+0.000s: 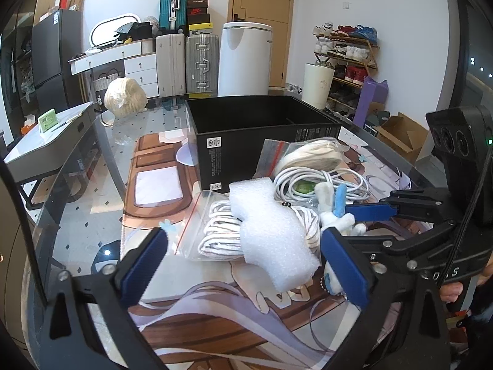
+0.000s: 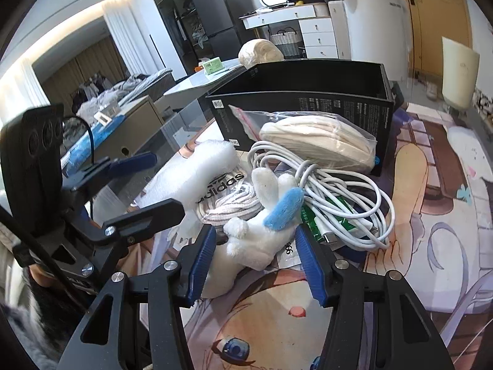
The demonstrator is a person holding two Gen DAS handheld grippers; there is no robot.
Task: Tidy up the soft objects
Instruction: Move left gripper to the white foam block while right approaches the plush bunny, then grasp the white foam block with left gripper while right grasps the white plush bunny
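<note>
A pile of soft items lies on the printed mat in front of an open black box (image 1: 262,135), also in the right wrist view (image 2: 308,108). A white foam block (image 1: 271,231) lies on a zip bag of striped cord (image 1: 215,234). My left gripper (image 1: 243,265) is open, its jaws on either side of the foam block. A white plush toy with a blue ear (image 2: 262,228) lies between the open jaws of my right gripper (image 2: 255,262); the toy is not clamped. Behind lie a white cable coil (image 2: 339,197) and a bagged cream cloth (image 2: 317,141).
The anime-print mat (image 2: 431,246) covers a glass table (image 1: 92,185). A small green packet (image 2: 326,222) lies under the cable. A grey side table (image 1: 46,145) stands to the left. Suitcases (image 1: 185,61), a white bin (image 1: 243,58) and a shoe rack (image 1: 345,58) stand behind.
</note>
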